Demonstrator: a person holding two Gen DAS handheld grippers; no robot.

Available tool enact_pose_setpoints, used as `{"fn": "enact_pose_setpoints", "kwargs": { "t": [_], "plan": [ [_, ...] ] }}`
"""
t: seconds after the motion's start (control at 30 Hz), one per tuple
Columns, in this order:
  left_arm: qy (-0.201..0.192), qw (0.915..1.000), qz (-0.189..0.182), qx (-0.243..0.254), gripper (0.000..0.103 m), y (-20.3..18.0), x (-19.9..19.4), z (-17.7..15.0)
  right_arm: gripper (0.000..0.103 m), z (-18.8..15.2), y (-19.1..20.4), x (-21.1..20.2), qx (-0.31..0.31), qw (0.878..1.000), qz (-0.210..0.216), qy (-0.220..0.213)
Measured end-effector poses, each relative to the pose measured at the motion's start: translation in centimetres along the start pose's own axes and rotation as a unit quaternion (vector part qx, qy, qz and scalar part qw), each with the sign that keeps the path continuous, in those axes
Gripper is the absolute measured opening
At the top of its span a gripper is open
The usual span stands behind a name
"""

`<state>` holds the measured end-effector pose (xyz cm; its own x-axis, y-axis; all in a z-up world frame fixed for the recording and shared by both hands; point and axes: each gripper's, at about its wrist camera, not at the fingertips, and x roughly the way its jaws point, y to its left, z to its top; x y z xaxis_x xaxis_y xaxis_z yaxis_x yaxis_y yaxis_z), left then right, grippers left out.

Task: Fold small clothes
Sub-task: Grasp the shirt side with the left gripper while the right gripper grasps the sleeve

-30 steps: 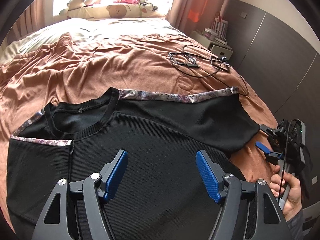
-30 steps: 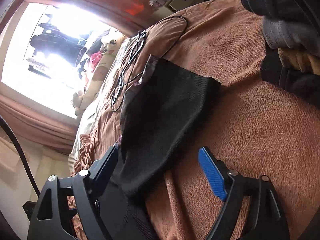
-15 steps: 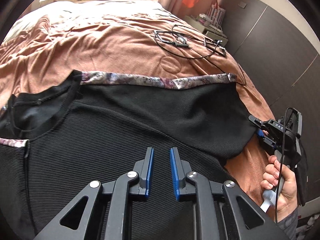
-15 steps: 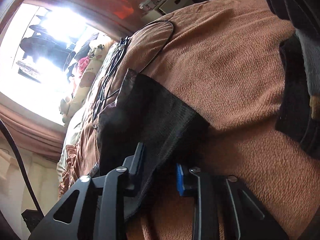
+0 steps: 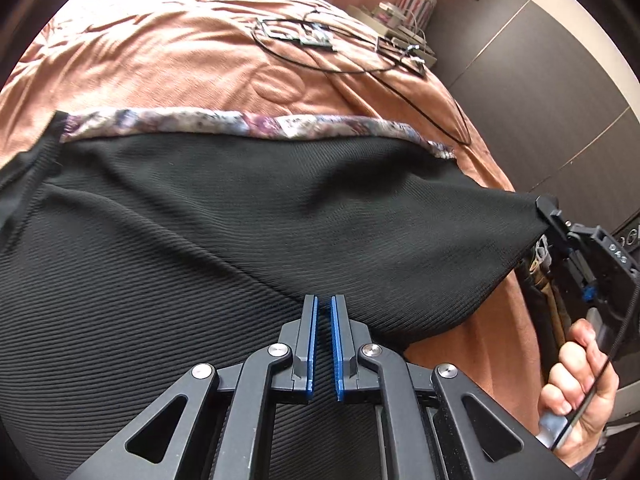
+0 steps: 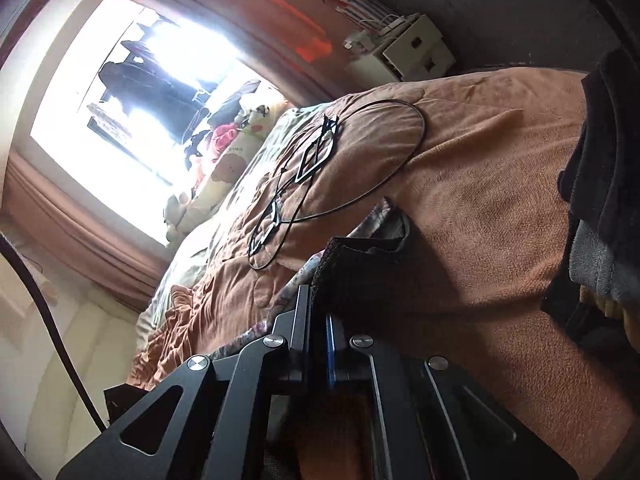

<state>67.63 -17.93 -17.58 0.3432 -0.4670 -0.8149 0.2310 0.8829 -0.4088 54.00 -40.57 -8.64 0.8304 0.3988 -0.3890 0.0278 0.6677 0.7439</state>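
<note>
A black ribbed top (image 5: 192,248) with a floral trim (image 5: 256,125) lies spread on the brown bedspread (image 5: 180,52). My left gripper (image 5: 324,305) points down at the body of the top. Its blue pads are pinched together on a crease of the fabric near the armpit. My right gripper (image 5: 546,205) is at the right, shut on the end of the sleeve (image 5: 420,220), which it holds raised off the bed. In the right wrist view the sleeve cuff (image 6: 360,264) is clamped at my right gripper (image 6: 318,302).
Black cables and small frames (image 5: 320,40) lie on the bedspread beyond the top. A pile of dark and grey clothes (image 6: 600,208) sits at the bed's right side. A white nightstand (image 6: 412,46) and dark wall panels (image 5: 540,60) are behind. A person's hand (image 5: 576,392) holds the right gripper.
Both grippers went from wide open to shut. The left one dropped forward onto the top's body. The right one closed on the sleeve end and lifted it.
</note>
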Motion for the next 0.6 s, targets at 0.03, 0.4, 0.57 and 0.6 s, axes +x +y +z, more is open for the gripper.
{"fn": "enact_pose_setpoints", "kwargs": {
  "t": [0.03, 0.4, 0.57, 0.6],
  "plan": [
    [0.004, 1.0, -0.001, 0.0, 0.007, -0.2, 0.4, 0.1, 0.002, -0.1, 0.2, 0.0, 0.0, 1.0, 0.005, 0.001],
    [0.015, 0.9993, -0.032, -0.017, 0.006, -0.9, 2.7, 0.2, 0.002, 0.0, 1.8, 0.0, -0.036, 0.995, 0.089, 0.014],
    [0.013, 0.9987, -0.044, -0.023, 0.006, -0.8, 2.1, 0.4, 0.002, -0.5, 3.3, 1.4, -0.055, 0.991, 0.121, 0.033],
    [0.01, 0.9987, -0.045, -0.022, 0.007, -0.7, 1.6, 0.4, 0.002, -0.4, 3.5, 1.7, -0.058, 0.99, 0.126, 0.036]
  ]
}}
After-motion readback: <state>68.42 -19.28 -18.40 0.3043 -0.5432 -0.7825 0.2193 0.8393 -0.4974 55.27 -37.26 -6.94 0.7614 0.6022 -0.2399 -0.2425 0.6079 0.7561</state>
